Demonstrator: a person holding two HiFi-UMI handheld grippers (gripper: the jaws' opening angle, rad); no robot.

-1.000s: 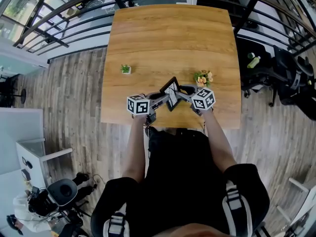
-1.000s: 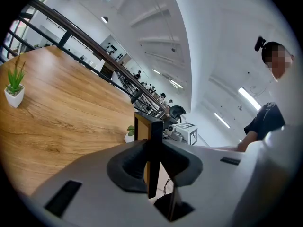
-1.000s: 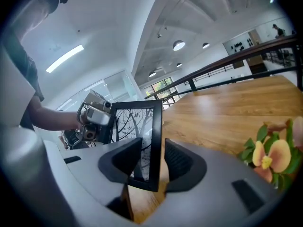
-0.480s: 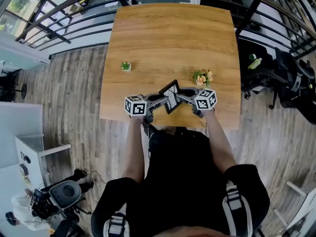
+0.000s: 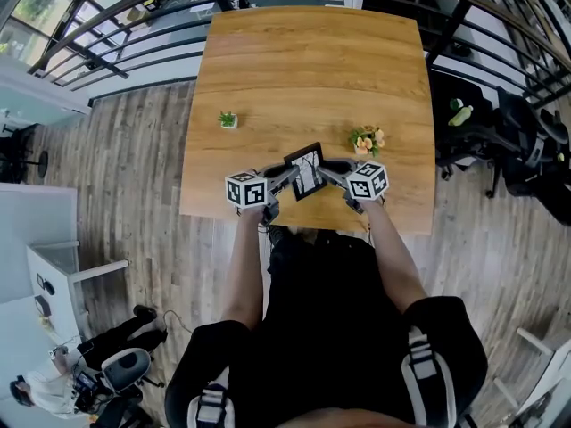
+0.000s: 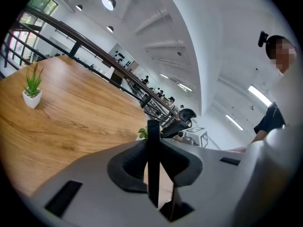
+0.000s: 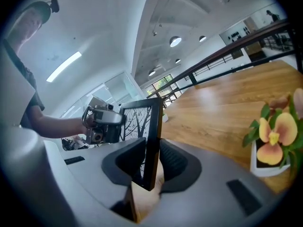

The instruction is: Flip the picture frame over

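Note:
A black picture frame with a tree print is held just above the wooden table near its front edge, print side facing the right gripper view. My left gripper is shut on its left edge, seen edge-on as a dark strip between the pads. My right gripper is at the opposite edge. Its jaws have just been closing, and the frame now sits pinched between its pads. The two grippers face each other across the frame.
A small green plant in a white pot stands left of the grippers, also in the left gripper view. An orange flower pot stands close to my right gripper. Black railing and chairs lie beyond the table.
The frame has turned from a slanted pose to one squarer with the table edge. Both grippers have stayed at its sides, drifting slightly left.

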